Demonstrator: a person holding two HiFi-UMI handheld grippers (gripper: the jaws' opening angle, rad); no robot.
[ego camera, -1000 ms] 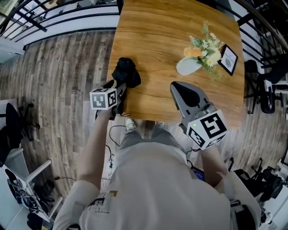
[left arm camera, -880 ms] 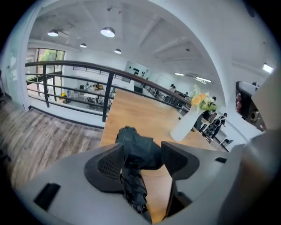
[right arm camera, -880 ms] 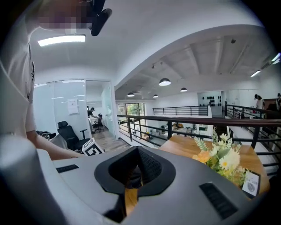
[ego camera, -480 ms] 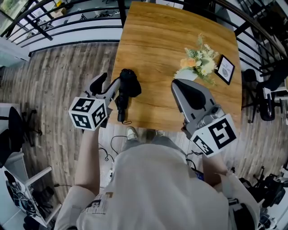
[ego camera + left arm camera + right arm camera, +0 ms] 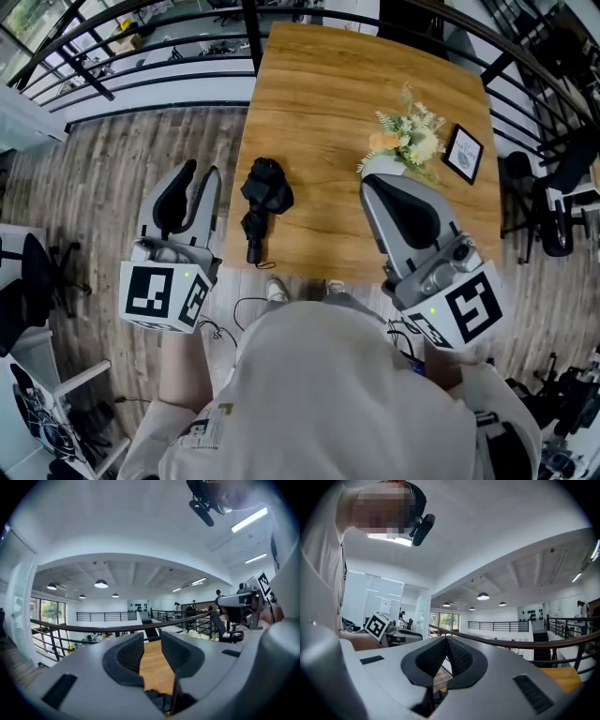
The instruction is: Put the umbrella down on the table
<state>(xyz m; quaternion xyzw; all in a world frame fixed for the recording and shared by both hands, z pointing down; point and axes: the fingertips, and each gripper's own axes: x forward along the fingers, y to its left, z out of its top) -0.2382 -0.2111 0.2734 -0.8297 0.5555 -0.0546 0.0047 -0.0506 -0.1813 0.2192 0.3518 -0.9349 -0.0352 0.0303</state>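
The black folded umbrella (image 5: 262, 202) lies on the wooden table (image 5: 347, 84) near its front left corner, handle toward the front edge. My left gripper (image 5: 199, 174) hangs left of it, off the table's side and apart from the umbrella. Its jaws are closing, a gap still shows between them (image 5: 152, 641), and nothing is in it. My right gripper (image 5: 377, 185) hovers over the table's front right part. In the right gripper view its jaws (image 5: 446, 641) meet at the tips and hold nothing.
A white vase of flowers (image 5: 401, 145) and a small framed sign (image 5: 463, 153) stand at the table's right side. A black railing (image 5: 141, 52) runs behind the table. Dark chairs (image 5: 553, 202) stand at the far right on the plank floor (image 5: 122, 178).
My left gripper has let go of the umbrella, drawn back to the left off the table and come up toward the camera. The right gripper has risen too. The umbrella stays lying on the table.
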